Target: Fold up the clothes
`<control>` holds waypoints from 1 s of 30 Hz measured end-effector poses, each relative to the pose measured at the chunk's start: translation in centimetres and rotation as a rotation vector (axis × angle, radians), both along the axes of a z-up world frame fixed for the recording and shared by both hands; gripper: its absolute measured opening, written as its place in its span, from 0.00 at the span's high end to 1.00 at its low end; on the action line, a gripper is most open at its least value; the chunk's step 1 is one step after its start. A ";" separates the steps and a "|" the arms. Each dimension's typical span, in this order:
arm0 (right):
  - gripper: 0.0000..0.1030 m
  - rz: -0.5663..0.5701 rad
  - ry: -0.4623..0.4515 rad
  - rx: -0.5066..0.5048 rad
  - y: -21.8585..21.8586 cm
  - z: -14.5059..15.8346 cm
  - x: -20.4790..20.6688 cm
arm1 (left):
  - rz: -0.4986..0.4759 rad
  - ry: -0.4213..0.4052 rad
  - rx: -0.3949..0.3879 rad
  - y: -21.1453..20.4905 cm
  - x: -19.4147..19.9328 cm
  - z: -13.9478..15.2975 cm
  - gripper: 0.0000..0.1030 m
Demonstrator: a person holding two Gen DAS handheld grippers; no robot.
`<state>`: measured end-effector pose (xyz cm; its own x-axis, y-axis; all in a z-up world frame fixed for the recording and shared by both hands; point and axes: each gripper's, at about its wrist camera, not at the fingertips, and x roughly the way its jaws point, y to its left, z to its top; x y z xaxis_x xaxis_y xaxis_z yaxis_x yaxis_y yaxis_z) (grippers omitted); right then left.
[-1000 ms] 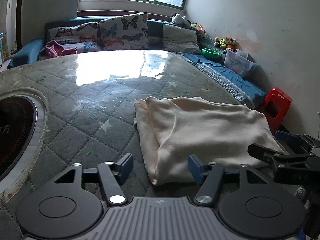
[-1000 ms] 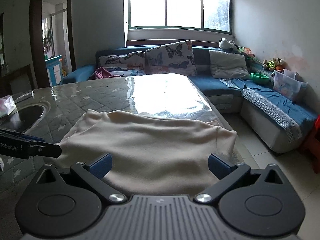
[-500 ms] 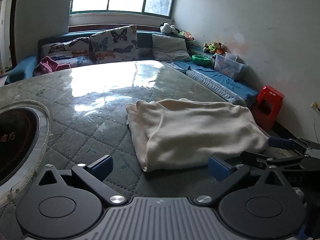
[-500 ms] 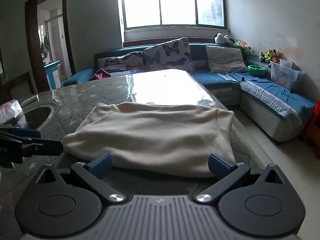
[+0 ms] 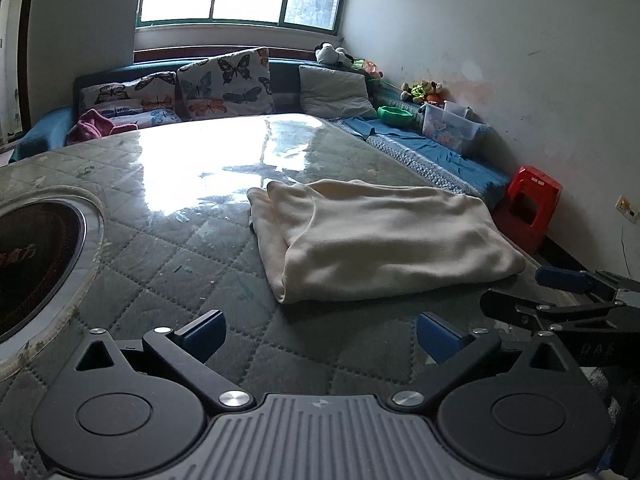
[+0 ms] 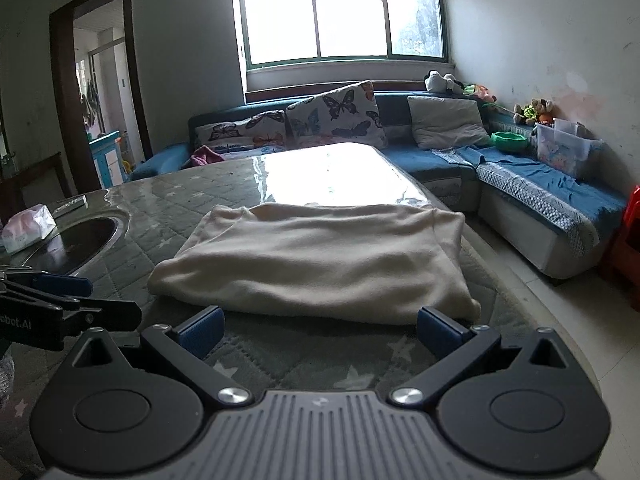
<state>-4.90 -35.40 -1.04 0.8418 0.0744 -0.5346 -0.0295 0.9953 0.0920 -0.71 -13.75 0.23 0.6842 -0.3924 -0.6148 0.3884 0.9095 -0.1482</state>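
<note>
Now both claws gape empty: left gripper (image 5: 320, 334), right gripper (image 6: 320, 330). Cream garment (image 6: 316, 264) looks soft, floppy, light; pinch its near corners.

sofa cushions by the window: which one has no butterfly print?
The plain grey cushion, rightmost on the sofa, below the panda plush. The two cushions to its left are white with butterflies; this one has no pattern.

I was in a home living room: butterfly cushions (image 6: 334, 114) on a blue corner sofa (image 6: 436, 160) at 12 o'clock.
</note>
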 end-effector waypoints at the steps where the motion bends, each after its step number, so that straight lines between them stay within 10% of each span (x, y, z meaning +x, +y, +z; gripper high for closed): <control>1: 0.00 -0.003 0.000 -0.006 0.1 0.0 -0.1 | 0.000 -0.001 0.000 0.0 -0.2 0.0 0.00; 30: 0.00 -0.009 -0.029 -0.011 1.0 0.3 -1.7 | -0.044 -0.003 0.037 -0.6 -2.5 -0.2 0.00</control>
